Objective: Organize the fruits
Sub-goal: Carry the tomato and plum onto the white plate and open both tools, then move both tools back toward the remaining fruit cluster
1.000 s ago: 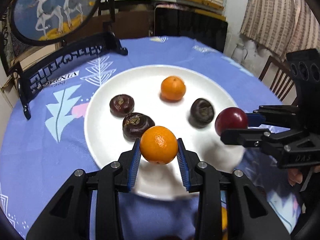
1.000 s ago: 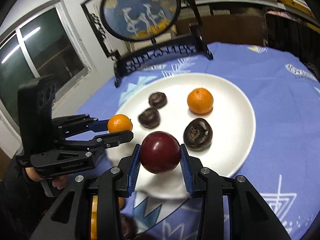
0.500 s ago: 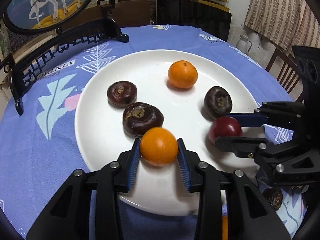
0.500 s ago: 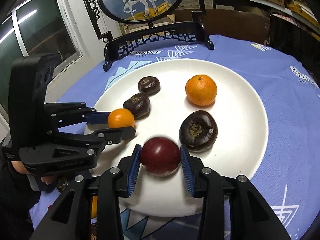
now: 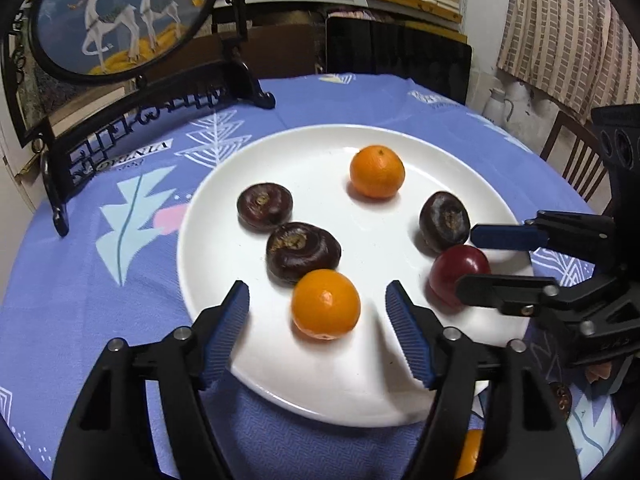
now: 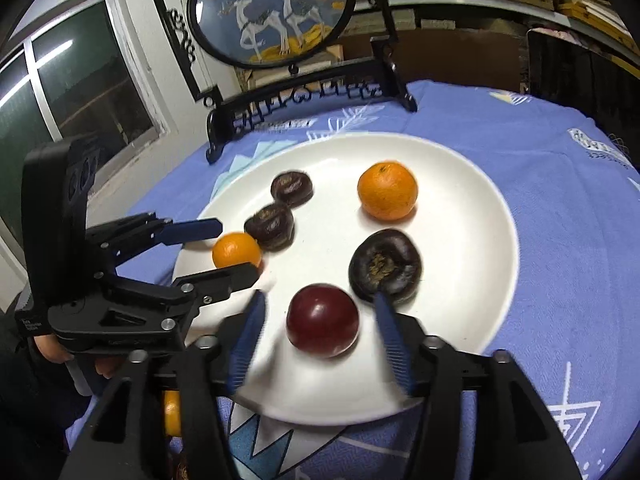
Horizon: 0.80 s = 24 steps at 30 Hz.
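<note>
Six fruits sit on the white plate [image 5: 400, 408] now: two oranges, three dark ones, a red one. More fruit off the plate's near edge, so prob. not done. Left gripper [image 5: 318, 312] just opened, spread around near orange [image 5: 326, 304], not touching. Right gripper [image 6: 320, 326] likewise spread, red fruit [image 6: 322, 320] between, loose on the plate.

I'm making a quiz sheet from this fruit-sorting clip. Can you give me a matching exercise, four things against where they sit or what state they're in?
Things:
1. near orange
2. red plum
3. far orange
4. framed deer picture

Places or states:
A. on the plate, between the open jaws of the right hand-held gripper
B. standing upright behind the plate
C. alone toward the plate's far side
D. between the open jaws of the left hand-held gripper, touching a dark fruit

Pairs: 1-D, 2-A, 3-C, 4-B
</note>
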Each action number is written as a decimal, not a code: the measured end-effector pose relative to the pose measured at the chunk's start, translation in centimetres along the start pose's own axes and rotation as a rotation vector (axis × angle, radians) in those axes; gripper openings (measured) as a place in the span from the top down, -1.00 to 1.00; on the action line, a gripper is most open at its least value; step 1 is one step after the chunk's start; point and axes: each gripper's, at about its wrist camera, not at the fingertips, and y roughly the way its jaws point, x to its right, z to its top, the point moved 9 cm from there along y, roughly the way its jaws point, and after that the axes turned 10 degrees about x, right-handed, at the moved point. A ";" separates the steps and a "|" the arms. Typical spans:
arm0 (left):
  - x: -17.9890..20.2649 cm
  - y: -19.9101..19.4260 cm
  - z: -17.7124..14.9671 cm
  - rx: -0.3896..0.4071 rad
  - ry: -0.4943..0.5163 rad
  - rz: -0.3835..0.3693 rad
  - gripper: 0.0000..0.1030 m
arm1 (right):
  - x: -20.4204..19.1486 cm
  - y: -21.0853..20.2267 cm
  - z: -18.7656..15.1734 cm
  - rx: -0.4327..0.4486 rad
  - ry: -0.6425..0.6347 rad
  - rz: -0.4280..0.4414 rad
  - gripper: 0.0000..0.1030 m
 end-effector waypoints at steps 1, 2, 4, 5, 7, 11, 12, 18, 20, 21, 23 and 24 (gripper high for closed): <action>-0.2 -0.2 0.1 0.008 -0.007 0.004 -0.34 | 0.1 -0.4 0.3 0.016 0.006 0.000 -0.24; -0.4 -0.4 0.3 0.017 -0.013 0.007 -0.34 | 0.2 -0.7 0.5 0.032 0.013 0.004 -0.24; -0.9 -1.2 0.5 0.035 -0.034 0.024 -0.34 | 0.4 -1.7 0.9 0.064 0.040 0.019 -0.25; -1.1 -1.8 0.5 0.045 -0.052 0.029 -0.34 | 0.4 -2.2 1.1 0.077 0.054 0.025 -0.25; -1.3 -3.3 0.5 0.068 -0.073 0.037 -0.34 | 0.5 -3.5 1.2 0.107 0.079 0.034 -0.25; -1.0 -6.7 -0.4 0.119 -0.094 0.046 -0.45 | 0.7 -6.0 0.2 0.143 0.112 0.036 -0.26; -0.8 -7.8 -1.0 0.126 -0.105 0.041 -0.49 | 0.8 -6.7 -0.4 0.145 0.128 0.037 -0.27; 0.5 -13.3 -6.4 0.108 -0.105 0.019 -0.51 | 0.8 -9.7 -4.2 0.127 0.189 0.046 -0.31; 0.5 -14.6 -7.9 0.102 -0.072 0.053 -0.51 | 0.7 -10.7 -5.1 0.133 0.225 0.070 -0.32; 0.6 -15.1 -8.7 0.091 -0.053 0.073 -0.51 | 0.7 -11.3 -5.5 0.141 0.231 0.067 -0.32; 0.6 -15.6 -10.2 0.066 -0.027 0.096 -0.51 | 0.5 -11.9 -5.9 0.146 0.222 0.067 -0.32; 0.7 -15.7 -11.0 0.048 -0.018 0.102 -0.47 | 0.1 -12.3 -6.1 0.150 0.209 0.070 -0.32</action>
